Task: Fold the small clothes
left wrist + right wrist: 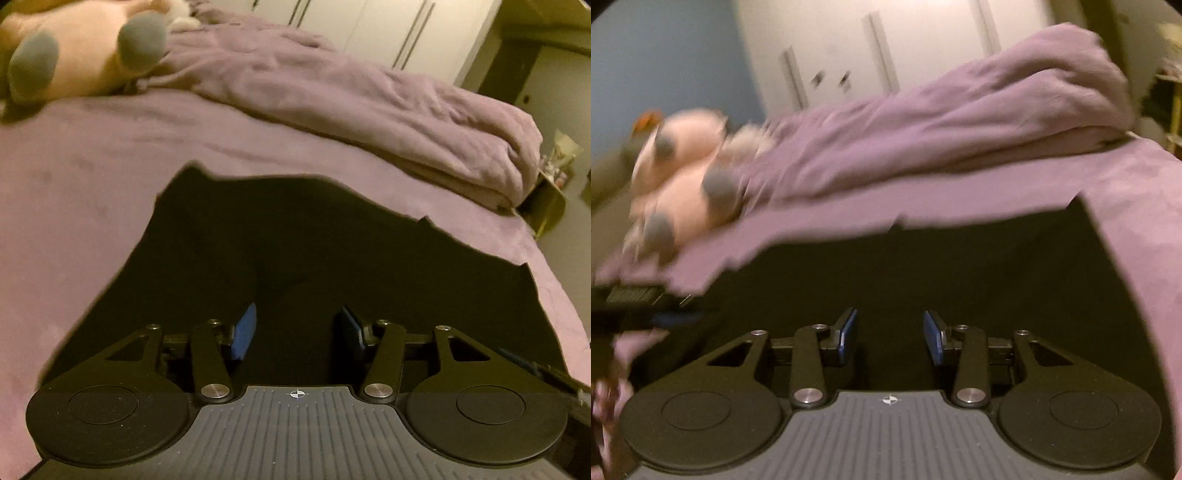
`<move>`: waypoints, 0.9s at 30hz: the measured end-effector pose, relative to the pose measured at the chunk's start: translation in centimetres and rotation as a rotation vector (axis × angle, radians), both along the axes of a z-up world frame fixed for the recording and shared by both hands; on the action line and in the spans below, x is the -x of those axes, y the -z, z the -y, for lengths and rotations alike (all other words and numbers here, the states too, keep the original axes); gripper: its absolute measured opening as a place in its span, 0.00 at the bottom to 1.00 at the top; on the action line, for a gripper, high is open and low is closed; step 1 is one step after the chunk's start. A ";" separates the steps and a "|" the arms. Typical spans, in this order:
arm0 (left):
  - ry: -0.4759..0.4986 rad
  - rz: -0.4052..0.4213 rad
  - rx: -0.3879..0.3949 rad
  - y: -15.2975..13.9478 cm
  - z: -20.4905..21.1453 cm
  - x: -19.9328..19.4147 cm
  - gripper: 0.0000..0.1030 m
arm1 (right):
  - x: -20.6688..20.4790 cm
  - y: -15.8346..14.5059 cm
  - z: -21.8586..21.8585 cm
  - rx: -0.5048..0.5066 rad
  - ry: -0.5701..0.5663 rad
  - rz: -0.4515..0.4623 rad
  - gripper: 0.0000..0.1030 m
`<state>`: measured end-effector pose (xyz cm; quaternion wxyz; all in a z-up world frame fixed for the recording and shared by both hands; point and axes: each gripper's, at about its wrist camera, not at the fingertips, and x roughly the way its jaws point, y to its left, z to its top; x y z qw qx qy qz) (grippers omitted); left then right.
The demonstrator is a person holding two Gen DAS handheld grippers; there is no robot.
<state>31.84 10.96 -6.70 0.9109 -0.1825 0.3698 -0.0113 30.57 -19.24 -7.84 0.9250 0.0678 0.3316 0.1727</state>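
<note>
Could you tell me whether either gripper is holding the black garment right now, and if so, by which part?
Nothing is held. The left gripper and right gripper both have their jaws apart above the black garment, which lies spread on the purple bed cover.

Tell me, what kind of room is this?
Most likely a bedroom. There is a bed with a purple sheet, a rumpled purple duvet, a pink plush toy lying on it, and white wardrobe doors behind.

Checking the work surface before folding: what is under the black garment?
The black garment lies spread on the purple bedsheet, which shows on all sides around it. Whatever is directly beneath the cloth is covered and cannot be seen.
</note>
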 end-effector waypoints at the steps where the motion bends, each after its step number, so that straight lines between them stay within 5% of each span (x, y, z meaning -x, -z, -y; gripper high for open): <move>1: 0.002 0.018 0.013 0.0 -0.4 0.4 0.50 | 0.4 0.4 0.3 0.027 0.003 -0.005 0.37; 4: -0.037 0.009 0.038 -0.5 -2.4 1.0 0.35 | 1.1 0.0 3.6 0.025 0.093 0.005 0.34; 9: -0.106 -0.033 0.039 -1.3 -5.5 3.5 0.32 | 2.7 -0.8 9.8 -0.011 0.229 -0.025 0.20; 11: -0.106 -0.039 0.035 -2.1 -6.1 4.5 0.36 | 3.9 -1.9 10.1 0.047 0.257 -0.008 0.20; 13: -0.134 -0.039 0.009 -3.0 -6.3 5.9 0.57 | 5.3 -2.8 9.6 0.136 0.274 0.012 0.28; 14: -0.151 -0.044 0.016 -3.2 -6.7 6.5 0.58 | 6.2 -3.1 9.7 0.113 0.259 0.001 0.30; 16: -0.149 -0.061 0.073 -3.2 -7.2 7.4 0.58 | 7.3 -3.5 9.4 0.066 0.208 -0.004 0.29; 20: -0.114 -0.123 0.163 -2.4 -7.6 8.5 0.57 | 6.8 -2.6 8.1 0.156 0.174 -0.046 0.29; 24: -0.100 -0.141 0.197 -2.5 -8.0 8.7 0.56 | 6.9 -1.8 8.8 0.220 0.222 -0.056 0.19; 27: -0.113 -0.157 0.315 -2.3 -9.1 9.0 0.56 | 6.9 -2.2 9.0 0.298 0.329 -0.080 0.21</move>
